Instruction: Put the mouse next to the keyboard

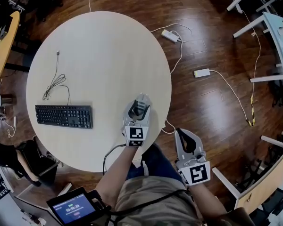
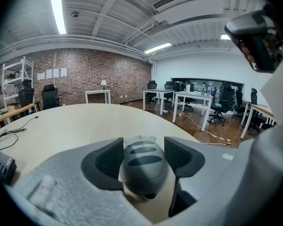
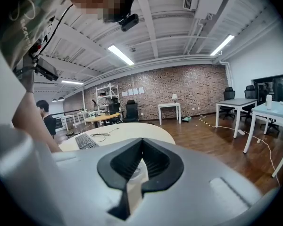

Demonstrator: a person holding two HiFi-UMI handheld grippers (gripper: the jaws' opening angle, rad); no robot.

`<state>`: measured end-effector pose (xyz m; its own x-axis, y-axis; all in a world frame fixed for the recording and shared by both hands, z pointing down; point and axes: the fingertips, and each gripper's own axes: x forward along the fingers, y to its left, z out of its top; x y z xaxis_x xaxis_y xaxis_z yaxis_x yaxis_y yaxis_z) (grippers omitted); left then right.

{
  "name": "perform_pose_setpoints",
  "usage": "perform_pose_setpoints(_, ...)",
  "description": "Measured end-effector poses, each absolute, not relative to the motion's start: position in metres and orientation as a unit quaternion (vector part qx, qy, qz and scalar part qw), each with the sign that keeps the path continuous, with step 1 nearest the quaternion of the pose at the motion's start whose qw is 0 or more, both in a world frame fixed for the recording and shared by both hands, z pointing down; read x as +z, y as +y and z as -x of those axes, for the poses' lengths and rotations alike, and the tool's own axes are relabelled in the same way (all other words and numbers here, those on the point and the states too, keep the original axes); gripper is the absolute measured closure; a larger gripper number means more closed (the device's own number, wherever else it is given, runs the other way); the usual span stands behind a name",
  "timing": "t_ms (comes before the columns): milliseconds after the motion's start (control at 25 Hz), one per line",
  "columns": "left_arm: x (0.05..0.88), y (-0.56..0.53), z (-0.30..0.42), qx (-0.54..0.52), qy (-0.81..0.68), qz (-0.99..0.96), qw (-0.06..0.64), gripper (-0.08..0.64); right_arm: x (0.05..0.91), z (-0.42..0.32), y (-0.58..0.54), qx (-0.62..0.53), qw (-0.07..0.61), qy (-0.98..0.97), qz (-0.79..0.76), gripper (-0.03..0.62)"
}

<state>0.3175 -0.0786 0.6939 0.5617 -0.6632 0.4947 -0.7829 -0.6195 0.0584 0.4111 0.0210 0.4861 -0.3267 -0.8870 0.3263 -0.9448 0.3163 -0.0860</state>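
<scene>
Now, mouse point(image 2: 144, 163) in left gripper point(image 1: 141, 105) jaws — keyboard point(image 1: 63, 116) well apart, right gripper point(image 3: 141, 145) closed

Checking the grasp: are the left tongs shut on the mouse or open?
Shut on the mouse: in the left gripper view both pads press its sides.

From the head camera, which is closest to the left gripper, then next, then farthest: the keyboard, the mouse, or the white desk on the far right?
1. mouse: held in the fingers of the left gripper, near the right edge of the table.
2. keyboard: to the left, on the same table.
3. white desk: far right, across the floor.
</scene>
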Motion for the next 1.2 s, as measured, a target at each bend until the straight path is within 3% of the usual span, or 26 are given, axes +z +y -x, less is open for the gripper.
perform_pose_setpoints(600,0.652,-0.07,-0.317,0.171,-0.37,-0.908,0.094,0.284,0.469,-0.393,0.03,0.109,0.114,-0.807,-0.569,0.588)
perform_pose_setpoints(880,0.578,-0.059,-0.295,0.125,-0.383,-0.914,0.058,0.285,0.453,-0.366,0.029,0.103,0.095,-0.822,-0.551,0.588)
perform_pose_setpoints(1200,0.465,-0.028,-0.22,0.037,-0.456,-0.888,0.047,0.286,0.418,-0.337,0.02,0.049,0.078,-0.853,-0.513,0.588)
